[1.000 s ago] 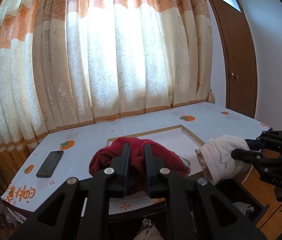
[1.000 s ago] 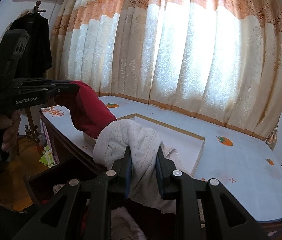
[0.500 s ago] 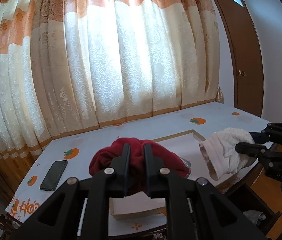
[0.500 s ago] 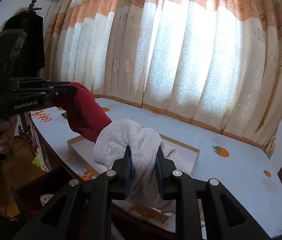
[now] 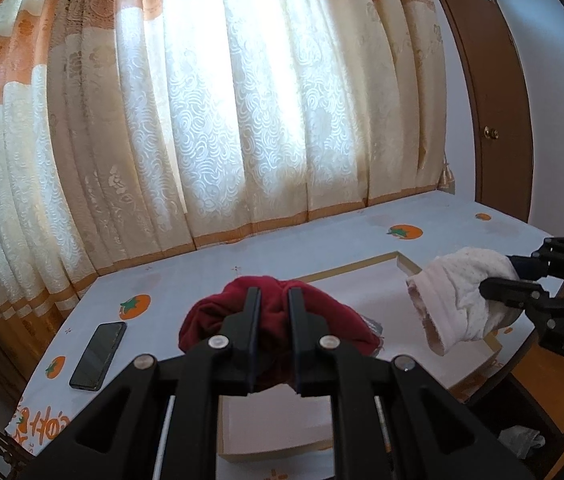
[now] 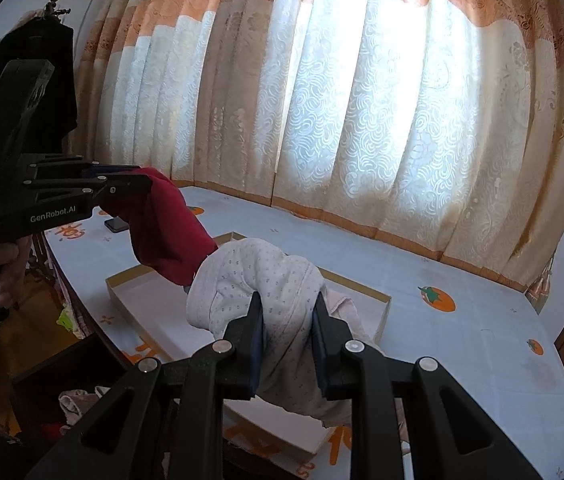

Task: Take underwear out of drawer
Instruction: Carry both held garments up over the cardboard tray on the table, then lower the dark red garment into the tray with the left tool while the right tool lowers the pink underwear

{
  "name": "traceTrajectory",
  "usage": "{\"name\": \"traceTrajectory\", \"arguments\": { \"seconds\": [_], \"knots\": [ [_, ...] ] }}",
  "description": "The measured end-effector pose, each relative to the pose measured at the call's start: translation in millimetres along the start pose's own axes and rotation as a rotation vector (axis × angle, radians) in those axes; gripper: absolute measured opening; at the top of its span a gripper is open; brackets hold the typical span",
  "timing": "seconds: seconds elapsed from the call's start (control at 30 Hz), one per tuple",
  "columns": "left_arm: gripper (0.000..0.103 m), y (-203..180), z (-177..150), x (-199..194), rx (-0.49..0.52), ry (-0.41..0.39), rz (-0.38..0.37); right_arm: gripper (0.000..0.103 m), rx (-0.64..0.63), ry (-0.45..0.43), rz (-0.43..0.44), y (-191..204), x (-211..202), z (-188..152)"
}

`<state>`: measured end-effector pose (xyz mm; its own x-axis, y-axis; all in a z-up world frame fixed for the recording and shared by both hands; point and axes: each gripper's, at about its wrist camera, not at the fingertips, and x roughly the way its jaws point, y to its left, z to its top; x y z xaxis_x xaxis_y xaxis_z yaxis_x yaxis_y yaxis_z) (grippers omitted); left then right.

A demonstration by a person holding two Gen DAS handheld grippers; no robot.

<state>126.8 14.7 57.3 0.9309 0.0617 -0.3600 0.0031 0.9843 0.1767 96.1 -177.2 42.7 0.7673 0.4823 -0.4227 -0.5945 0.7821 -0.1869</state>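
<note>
Before sunlit orange-and-cream curtains (image 5: 242, 120), above the shallow white cardboard box (image 6: 378, 304), our left gripper (image 5: 270, 300) clenches red cotton underwear (image 5: 210, 316); right gripper (image 6: 288, 308) grasps pale dotted underwear (image 6: 262, 276) beside it.

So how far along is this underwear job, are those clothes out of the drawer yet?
Done: two pieces are out. The left gripper is shut on the dark red cloth bundle, the right gripper on the pale dotted cotton underwear. In hand: both hang above the shallow white cardboard tray on the table. Left: setting them down; more crumpled fabric shows in the dark drawer below.
</note>
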Motion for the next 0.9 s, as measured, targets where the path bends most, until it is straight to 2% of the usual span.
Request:
{"name": "traceTrajectory", "arguments": {
  "seconds": [0.5,0.9],
  "knots": [
    [0.01,-7,8,37,0.003,0.045,-0.028,0.023,0.008,0.045,-0.001,-16,29,5],
    [0.01,-11,29,76,0.008,0.079,-0.051,0.023,0.025,0.087,-0.014,-37,60,20]
  ]
}}
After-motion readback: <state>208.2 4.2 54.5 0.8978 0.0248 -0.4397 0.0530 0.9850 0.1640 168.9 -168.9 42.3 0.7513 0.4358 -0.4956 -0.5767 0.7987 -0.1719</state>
